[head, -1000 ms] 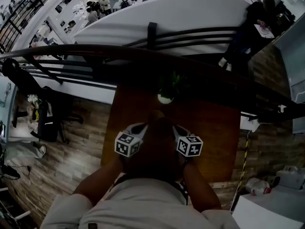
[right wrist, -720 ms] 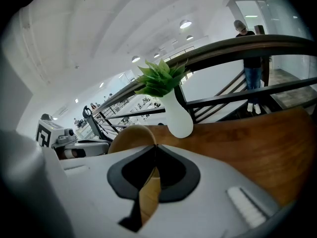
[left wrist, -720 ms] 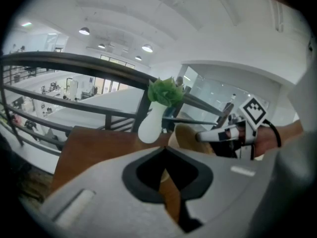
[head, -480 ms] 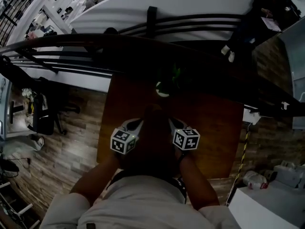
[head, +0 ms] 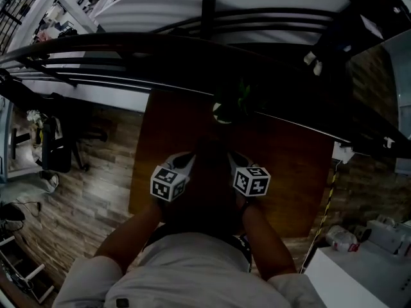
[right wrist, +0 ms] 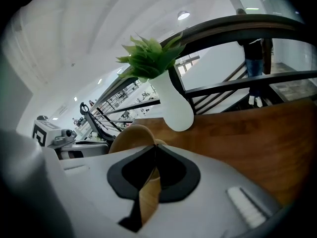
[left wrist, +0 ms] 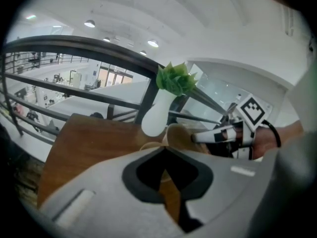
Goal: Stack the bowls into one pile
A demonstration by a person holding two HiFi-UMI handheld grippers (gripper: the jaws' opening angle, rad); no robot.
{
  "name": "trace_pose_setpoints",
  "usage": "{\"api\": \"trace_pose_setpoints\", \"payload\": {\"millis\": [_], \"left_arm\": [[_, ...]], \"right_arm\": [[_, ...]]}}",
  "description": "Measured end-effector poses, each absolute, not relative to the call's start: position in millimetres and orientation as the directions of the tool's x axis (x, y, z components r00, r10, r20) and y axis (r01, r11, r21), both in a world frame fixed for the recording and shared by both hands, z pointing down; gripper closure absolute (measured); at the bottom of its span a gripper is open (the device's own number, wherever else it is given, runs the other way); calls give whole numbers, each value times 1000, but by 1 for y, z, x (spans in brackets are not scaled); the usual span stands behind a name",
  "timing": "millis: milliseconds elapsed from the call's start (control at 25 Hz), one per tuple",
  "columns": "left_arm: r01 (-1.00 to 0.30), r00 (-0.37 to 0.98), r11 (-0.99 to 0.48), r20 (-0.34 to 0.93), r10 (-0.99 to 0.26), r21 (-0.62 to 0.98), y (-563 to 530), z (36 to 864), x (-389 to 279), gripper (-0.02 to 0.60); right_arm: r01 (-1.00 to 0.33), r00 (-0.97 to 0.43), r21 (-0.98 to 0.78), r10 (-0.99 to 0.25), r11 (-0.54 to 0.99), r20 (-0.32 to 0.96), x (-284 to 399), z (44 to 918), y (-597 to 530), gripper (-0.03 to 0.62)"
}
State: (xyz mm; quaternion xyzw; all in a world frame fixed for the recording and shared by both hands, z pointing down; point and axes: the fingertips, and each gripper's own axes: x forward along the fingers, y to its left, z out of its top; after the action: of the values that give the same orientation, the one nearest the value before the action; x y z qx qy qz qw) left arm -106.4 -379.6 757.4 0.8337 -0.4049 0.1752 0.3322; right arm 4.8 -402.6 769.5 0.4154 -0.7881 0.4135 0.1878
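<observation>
R gripper [right wrist: 154,147]: clenched on rim of tan round wooden bowl [right wrist: 130,137], frame centre. L gripper [left wrist: 164,148]: clamped on rim of second wooden bowl [left wrist: 147,145]. White bulbous vase [right wrist: 174,108] noted behind.

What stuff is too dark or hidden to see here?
1. How many bowls: head view, its middle is too dark.
2. The held bowl's lower half: right gripper view, the right tongs cover it.
3. Table's near edge: head view, the person's shoulders cover its middle.
</observation>
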Motion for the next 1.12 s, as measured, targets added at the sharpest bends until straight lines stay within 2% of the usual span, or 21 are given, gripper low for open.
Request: {"api": "trace_pose_setpoints", "payload": {"millis": [1120], "left_arm": [[-806,592,-416,575,-565,421,-386,778,-132,577]], "right_arm": [[-817,-576,-477,-447,323,684,-27,809,-420,571]]}}
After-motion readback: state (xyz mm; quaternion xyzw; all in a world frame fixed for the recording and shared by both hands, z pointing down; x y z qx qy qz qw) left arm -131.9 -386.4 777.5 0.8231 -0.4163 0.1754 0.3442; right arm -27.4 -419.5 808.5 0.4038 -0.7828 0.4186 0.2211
